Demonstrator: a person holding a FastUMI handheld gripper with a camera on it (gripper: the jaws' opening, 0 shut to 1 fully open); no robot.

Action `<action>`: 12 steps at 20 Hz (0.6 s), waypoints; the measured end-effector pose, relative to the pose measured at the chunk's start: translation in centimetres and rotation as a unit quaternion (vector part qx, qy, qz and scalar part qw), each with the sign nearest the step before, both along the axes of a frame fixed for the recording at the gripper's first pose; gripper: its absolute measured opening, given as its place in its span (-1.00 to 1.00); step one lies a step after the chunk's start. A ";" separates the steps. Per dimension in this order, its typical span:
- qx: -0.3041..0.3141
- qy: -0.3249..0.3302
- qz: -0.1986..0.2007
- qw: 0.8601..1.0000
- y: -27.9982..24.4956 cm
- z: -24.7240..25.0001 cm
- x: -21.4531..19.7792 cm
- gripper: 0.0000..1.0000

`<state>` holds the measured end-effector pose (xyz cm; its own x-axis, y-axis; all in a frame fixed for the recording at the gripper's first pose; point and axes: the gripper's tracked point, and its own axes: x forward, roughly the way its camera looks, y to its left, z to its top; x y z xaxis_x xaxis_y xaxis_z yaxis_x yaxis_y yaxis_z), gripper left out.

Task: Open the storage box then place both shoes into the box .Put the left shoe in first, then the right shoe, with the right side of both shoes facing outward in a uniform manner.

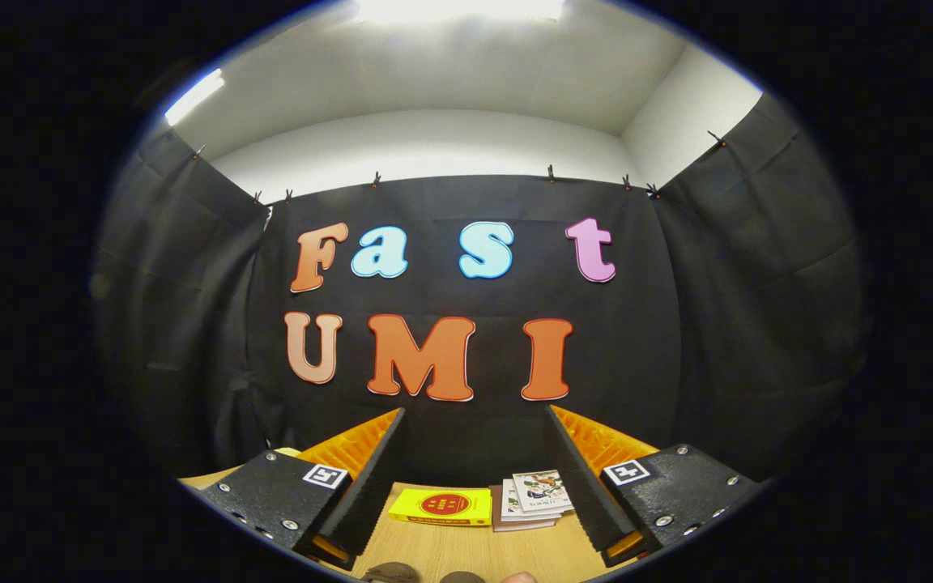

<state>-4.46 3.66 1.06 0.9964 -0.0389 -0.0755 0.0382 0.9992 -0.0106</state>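
I see my gripper (479, 478) spread wide with nothing held, raised over the wooden bench (466, 551), where a yellow book (440, 507) and a small stack of booklets (533, 498) lie between and beyond its fingers, near the black cloth wall (475, 441).

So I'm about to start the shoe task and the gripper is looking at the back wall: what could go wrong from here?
1. The gripper is held open and level, aimed at the booth wall. The table ahead carries a yellow book and a stack of booklets, so a forward sweep could knock them.
2. Small rounded shapes sit right under the fingers, too cut off to identify; lowering blindly might hit them.
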 end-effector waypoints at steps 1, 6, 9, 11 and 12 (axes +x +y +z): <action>0.003 0.001 0.003 1.000 0.3 0.1 0.1 0.98; 0.024 0.017 0.027 0.999 2.3 -0.9 0.4 0.97; 0.034 0.034 0.040 0.998 3.5 -2.0 0.7 0.97; 0.049 0.051 0.057 0.996 4.9 -3.1 0.6 0.97; 0.059 0.064 0.068 0.994 5.7 -3.9 0.6 0.98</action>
